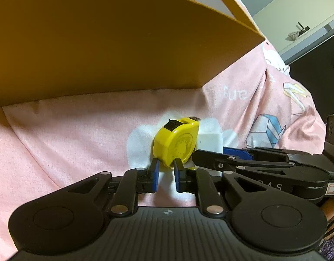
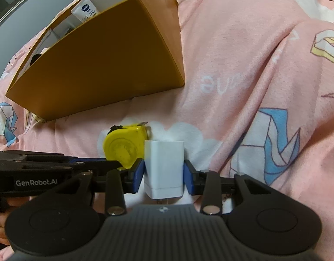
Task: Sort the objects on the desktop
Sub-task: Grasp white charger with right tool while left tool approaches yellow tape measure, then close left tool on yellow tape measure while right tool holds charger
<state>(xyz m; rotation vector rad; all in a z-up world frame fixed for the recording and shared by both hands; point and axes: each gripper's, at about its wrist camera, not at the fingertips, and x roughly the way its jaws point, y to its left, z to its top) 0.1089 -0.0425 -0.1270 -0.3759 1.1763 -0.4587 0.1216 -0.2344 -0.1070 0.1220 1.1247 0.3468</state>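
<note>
A yellow tape measure [image 1: 177, 142] stands on edge on the pink printed bedsheet [image 1: 69, 134]. My left gripper [image 1: 166, 165] is shut on its lower near corner, with the blue pads [image 1: 155, 169] pressing both faces. Right beside it, touching, lies a white charger block [image 2: 163, 163]. My right gripper [image 2: 163, 174] is shut on the charger, one blue pad on each side, and the charger's prongs point toward the camera. The tape measure [image 2: 121, 145] sits left of the charger in the right wrist view. The charger [image 1: 210, 142] shows behind the right gripper's finger [image 1: 236, 153].
A tan cardboard box [image 2: 101, 65] with an open top stands just behind both objects. A white tube [image 2: 85, 10] and a dark item [image 2: 35, 58] sit inside it. The sheet folds into ridges on the right [image 2: 275, 54]. Pale furniture [image 1: 297, 17] lies beyond.
</note>
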